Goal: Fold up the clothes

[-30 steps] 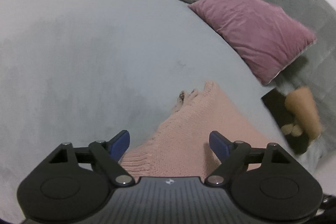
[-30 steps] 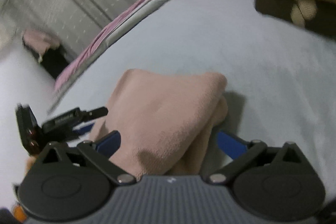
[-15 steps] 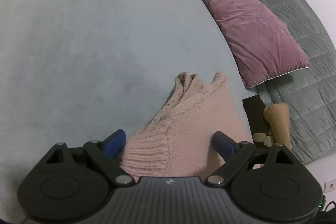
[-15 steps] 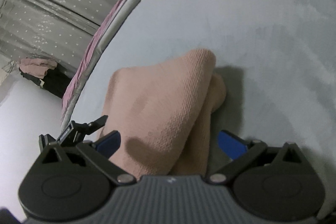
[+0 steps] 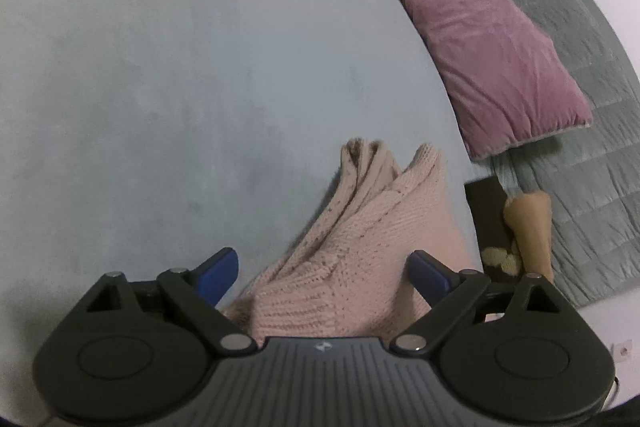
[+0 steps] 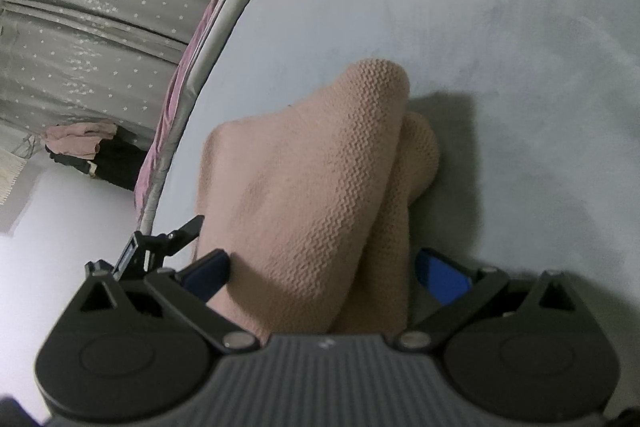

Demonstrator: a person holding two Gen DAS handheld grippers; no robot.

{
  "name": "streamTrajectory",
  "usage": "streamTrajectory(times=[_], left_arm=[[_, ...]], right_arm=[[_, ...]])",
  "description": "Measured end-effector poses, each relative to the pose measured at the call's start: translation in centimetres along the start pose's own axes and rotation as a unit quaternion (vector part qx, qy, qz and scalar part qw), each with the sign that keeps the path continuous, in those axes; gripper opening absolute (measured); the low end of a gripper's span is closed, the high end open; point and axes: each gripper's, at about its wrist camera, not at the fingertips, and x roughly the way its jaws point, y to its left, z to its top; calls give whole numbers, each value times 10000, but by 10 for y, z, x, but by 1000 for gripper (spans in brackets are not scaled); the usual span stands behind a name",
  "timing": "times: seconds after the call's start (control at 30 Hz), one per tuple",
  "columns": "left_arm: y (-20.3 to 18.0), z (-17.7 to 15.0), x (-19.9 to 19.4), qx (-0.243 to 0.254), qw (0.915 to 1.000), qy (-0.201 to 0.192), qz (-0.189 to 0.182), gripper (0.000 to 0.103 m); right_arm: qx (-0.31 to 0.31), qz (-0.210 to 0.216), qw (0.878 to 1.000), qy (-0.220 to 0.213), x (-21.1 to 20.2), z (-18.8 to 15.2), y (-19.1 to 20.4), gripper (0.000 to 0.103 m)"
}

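A pink knitted sweater [image 5: 360, 251] lies folded on the pale blue bed cover [image 5: 180, 87]. My left gripper [image 5: 324, 267] hangs low over one end of it. The jaws stand wide, with knit between the blue pads [image 5: 218, 267] and no pad pressing on it. In the right wrist view the same sweater [image 6: 312, 179] shows its rounded folded edge. My right gripper [image 6: 324, 271] is open over the other end, fabric lying between its fingers. The left gripper's fingertip [image 6: 180, 233] pokes in at the sweater's left side.
A mauve pillow [image 5: 492, 59] and a grey quilted blanket [image 5: 592, 167] lie to the right. A dark item with a tan part [image 5: 516, 227] sits beside the sweater. The bed edge [image 6: 188, 99], a starred grey curtain [image 6: 92, 7] and a heap of clothes [image 6: 84, 147] are to the left.
Both grippers have sunk closer to the sweater and rolled, so it fills more of each view. The left jaws stand a little wider. The sweater has stayed on the bed.
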Motion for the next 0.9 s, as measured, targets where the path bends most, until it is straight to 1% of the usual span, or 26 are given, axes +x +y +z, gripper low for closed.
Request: streamTrajectory(times=[0.07,0.2,0.3,0.37,0.43,0.5,0.53,0.57,0.6,0.67,0.8,0.9], left_arm=[[6,2,5,-75,9995,212,-232,93],[23,6,8,-455,9952,384,-782,92],[29,6,12,-619,9917,425,-1041,92],[25,4,15,-569,9917,430,-1072,92],[21,2,18,-546,9920,393,-1070,87],[19,-1,21,-607,9919,342,-1060,71],[22,-3,23,-696,9908,300,-1121,68],[24,-6,23,-776,9894,241,-1207,62],[26,-8,22,-825,9882,196,-1272,58],[27,-12,18,-925,9864,120,-1350,54],[15,-16,9,-1014,9858,8,-1338,48],[0,-16,5,-1031,9851,-12,-1377,47]], right_arm=[[104,123,9999,48,7,4,-5,102],[370,398,9985,90,25,10,-16,103],[345,489,9982,38,38,13,-16,102],[310,496,9983,1,48,15,-13,101],[261,489,9985,-53,55,16,-10,98],[221,505,9984,-134,62,17,-8,95],[234,536,9981,-167,63,18,-8,91],[263,583,9978,-196,64,19,-8,86],[310,640,9972,-213,64,19,-9,83],[452,776,9957,-206,61,22,-12,73],[480,823,9952,-225,55,25,-8,70],[478,882,9945,-288,46,29,-2,69]])
